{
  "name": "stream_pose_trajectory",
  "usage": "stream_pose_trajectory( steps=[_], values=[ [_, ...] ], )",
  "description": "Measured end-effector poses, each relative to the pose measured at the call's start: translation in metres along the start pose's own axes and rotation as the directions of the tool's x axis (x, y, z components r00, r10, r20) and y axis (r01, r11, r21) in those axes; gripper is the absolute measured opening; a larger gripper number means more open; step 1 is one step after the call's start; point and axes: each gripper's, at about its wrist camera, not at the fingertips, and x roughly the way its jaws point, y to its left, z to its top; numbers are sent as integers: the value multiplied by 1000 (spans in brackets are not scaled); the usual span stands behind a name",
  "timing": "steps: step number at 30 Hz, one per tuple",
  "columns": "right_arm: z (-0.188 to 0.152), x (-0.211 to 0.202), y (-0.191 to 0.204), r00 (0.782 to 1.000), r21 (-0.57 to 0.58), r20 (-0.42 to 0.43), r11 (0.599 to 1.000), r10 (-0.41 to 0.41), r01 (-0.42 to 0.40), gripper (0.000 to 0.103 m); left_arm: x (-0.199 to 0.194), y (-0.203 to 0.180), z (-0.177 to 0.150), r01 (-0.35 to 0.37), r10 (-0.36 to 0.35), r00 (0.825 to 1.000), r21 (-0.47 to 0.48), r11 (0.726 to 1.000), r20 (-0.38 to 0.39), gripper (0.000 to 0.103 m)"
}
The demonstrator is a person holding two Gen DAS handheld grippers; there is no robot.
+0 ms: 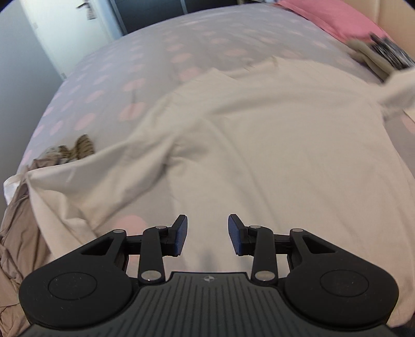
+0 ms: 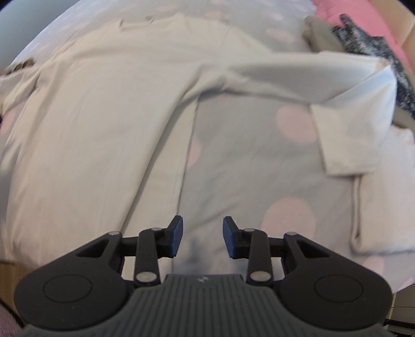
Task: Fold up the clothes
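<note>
Left gripper [image 1: 207, 234] unclenched, nothing between jaws; cream long-sleeve shirt [image 1: 259, 145] lies spread flat just ahead on the dotted bedsheet [image 1: 145, 59], ready for folding. Right gripper [image 2: 202, 237] likewise empty, over its side seam; sleeve [image 2: 298, 75] ahead-right.

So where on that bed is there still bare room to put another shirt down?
Bare spotted bedcover lies beyond the cream shirt, toward the door. A smaller patch sits between the shirt's body and its outstretched sleeve. It is crowded by the brown clothes pile and the dark garments near the pink pillow.
</note>
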Motion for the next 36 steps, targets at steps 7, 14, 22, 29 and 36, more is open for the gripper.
stream_pose_trajectory(
  steps=[7,14,22,29,36],
  values=[
    [-46,20,14,986,15,-135,995,100,-99,34,0,-18,-16,-1,2,1000,22,1000,-25,33],
    [-59,24,28,979,35,-171,993,114,-109,25,0,-8,-20,-28,27,999,-39,999,-41,33],
    [-59,41,35,971,57,-215,994,107,-97,22,0,-14,-23,-21,20,999,-16,1000,-38,33],
    [-59,36,32,969,95,-225,992,101,-81,3,-1,-10,-24,-23,22,999,-28,999,-33,33],
    [-54,0,9,959,110,-282,994,10,22,2,-1,2,-24,-20,18,999,-65,998,-42,33]
  ],
)
